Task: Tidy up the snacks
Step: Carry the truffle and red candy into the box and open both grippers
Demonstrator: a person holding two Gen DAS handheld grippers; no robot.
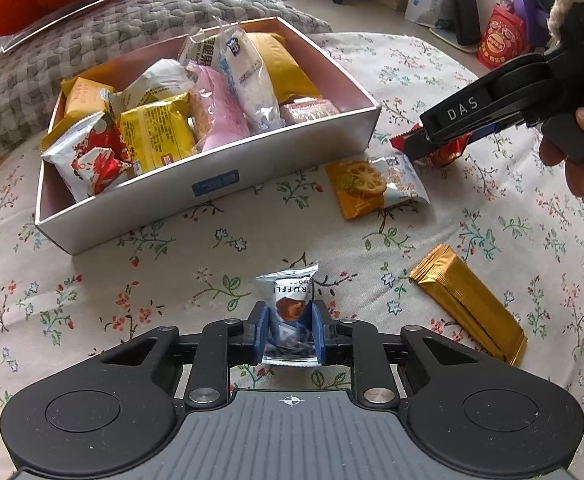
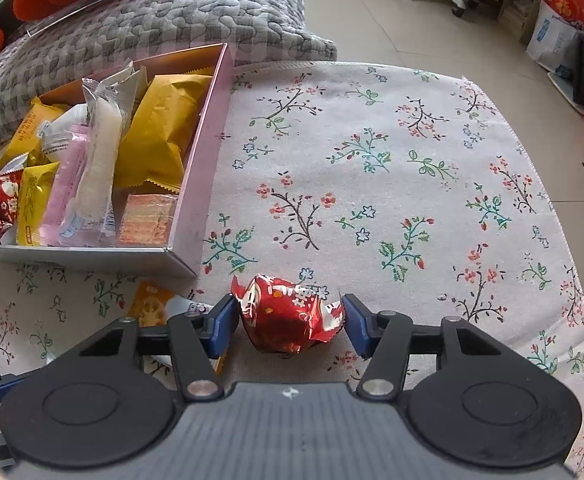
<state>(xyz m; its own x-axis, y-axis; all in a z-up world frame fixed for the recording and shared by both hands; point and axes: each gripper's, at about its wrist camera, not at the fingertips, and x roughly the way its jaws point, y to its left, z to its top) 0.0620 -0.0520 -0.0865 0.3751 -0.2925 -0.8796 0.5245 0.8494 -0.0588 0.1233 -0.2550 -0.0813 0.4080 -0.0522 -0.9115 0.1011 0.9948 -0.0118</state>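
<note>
A: What's the left hand-held gripper got?

B: A truffle packet, small and silvery. The blue pads pinch it across its middle, low over the floral table cloth, just in front of the box. I'd say it's very light, with a crinkly film and a soft sweet inside, so the firm lump is the place to hold; the sealed ends would just fold.

A: And the right?

B: The right hand-held gripper sits spread around a red candy. The pads flank the wrapper, touching it or just short of it; I can't tell which. The foil is glossy and crumpled, probably slippery, with twisted ends that would give way. Close on the round body.

A: What else is loose?

B: A gold bar, flat, stiff-looking and metallic, and a lotus-root packet, thin, flat and limp, likely brittle inside. Both lie on the cloth beside the box.

A: The box?

B: Rigid card, pale pink inside, already crowded with puffy, pillowy packets.
</note>
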